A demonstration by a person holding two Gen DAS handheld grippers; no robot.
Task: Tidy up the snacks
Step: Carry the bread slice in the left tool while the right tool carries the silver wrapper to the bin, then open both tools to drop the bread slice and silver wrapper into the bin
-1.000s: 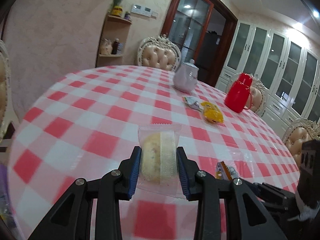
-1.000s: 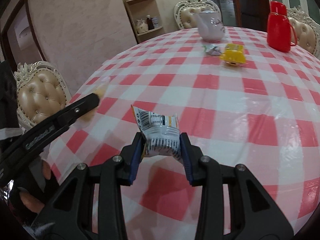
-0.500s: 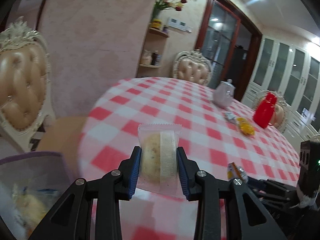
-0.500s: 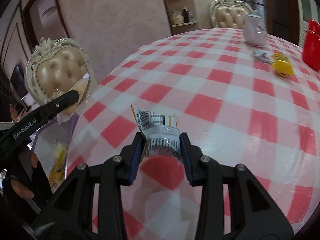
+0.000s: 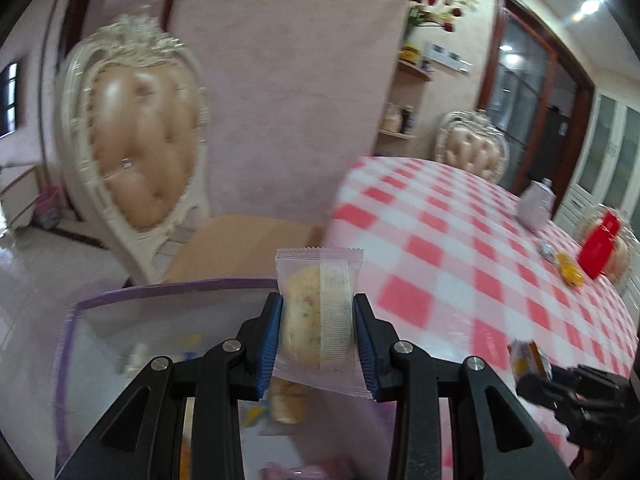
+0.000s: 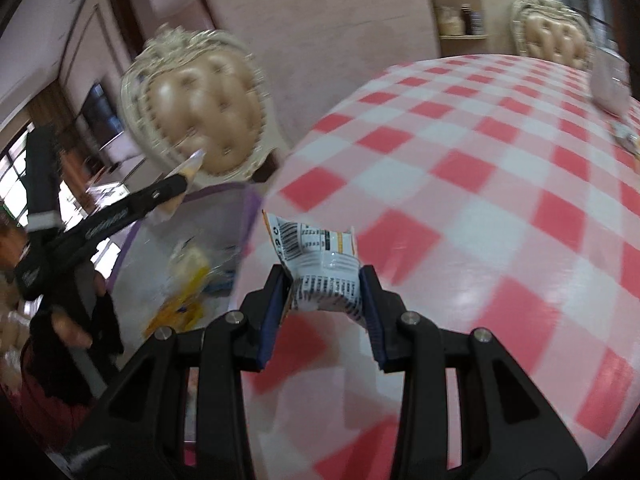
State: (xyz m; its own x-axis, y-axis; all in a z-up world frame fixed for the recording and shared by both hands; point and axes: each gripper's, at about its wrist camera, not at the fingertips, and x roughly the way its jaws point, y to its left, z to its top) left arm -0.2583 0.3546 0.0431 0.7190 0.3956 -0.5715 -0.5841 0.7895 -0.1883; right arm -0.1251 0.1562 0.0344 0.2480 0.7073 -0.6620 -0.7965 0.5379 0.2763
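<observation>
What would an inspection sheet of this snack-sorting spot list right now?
Surface: round table with red-and-white checked cloth.
Job's things: wrapped bun in the left tool; crumpled barcode-printed packet in the right tool; purple-rimmed bin beside the table, snacks already inside; yellow snack far across the cloth.
Clutter: white teapot, red jug.
Grippers: both tools shut on their snacks; left one over the bin.
Cables: nothing seen.
Surroundings: tufted chair, corner shelf, glass-door cabinets.

Pink walls [image 5: 288, 92], tufted cream chair [image 5: 132, 148], white glossy floor [image 5: 44, 264].
</observation>
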